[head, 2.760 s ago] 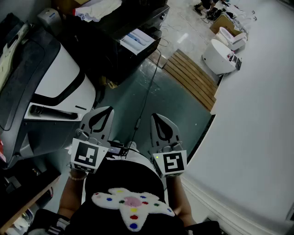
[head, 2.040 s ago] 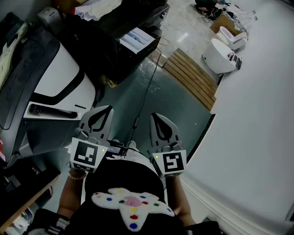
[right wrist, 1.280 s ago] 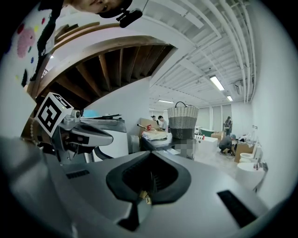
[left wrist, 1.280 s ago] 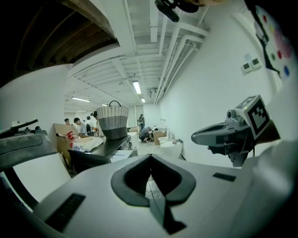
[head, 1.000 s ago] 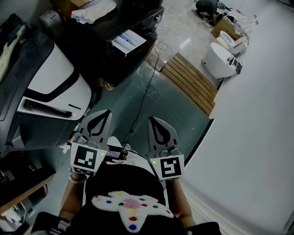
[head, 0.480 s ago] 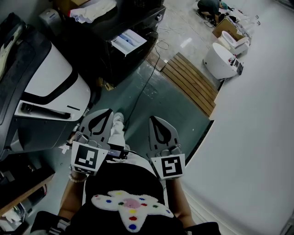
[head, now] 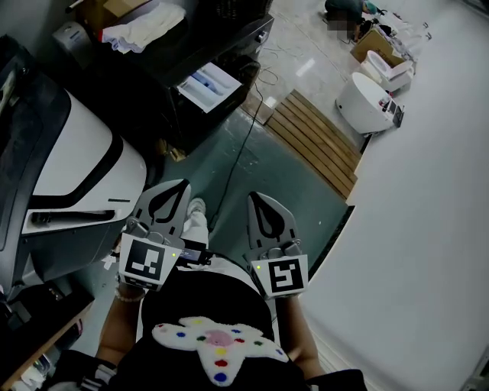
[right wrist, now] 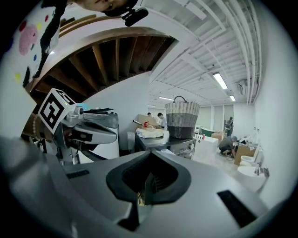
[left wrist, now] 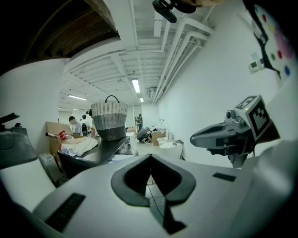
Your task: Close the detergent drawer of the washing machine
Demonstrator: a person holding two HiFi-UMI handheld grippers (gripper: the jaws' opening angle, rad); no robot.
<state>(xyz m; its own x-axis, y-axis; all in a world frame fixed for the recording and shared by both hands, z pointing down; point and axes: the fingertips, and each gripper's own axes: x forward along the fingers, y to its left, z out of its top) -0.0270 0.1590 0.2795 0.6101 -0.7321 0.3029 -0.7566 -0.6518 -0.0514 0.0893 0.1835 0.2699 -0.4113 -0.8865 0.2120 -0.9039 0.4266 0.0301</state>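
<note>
The black washing machine (head: 200, 47) stands at the top of the head view. Its detergent drawer (head: 207, 85), white with blue inside, sticks out of the front. My left gripper (head: 170, 187) and right gripper (head: 256, 197) are held side by side low in that view. Both point toward the machine and are well short of it, shut and empty. In the left gripper view the jaws (left wrist: 150, 158) meet with nothing between them, and the right gripper (left wrist: 223, 135) shows beside them. The right gripper view shows the same for its jaws (right wrist: 148, 155).
A woven basket (left wrist: 109, 120) and a white cloth (head: 141, 17) lie on the machine's top. A large white and black appliance (head: 72, 164) stands at the left. A wooden pallet (head: 317, 137), a floor cable (head: 237, 153), a white round fixture (head: 367, 95) and a white wall (head: 428, 229) are at the right.
The person has stepped forward: the washing machine and its drawer have drifted down and left in the head view, and a shoe has appeared between the grippers. Both grippers stay shut.
</note>
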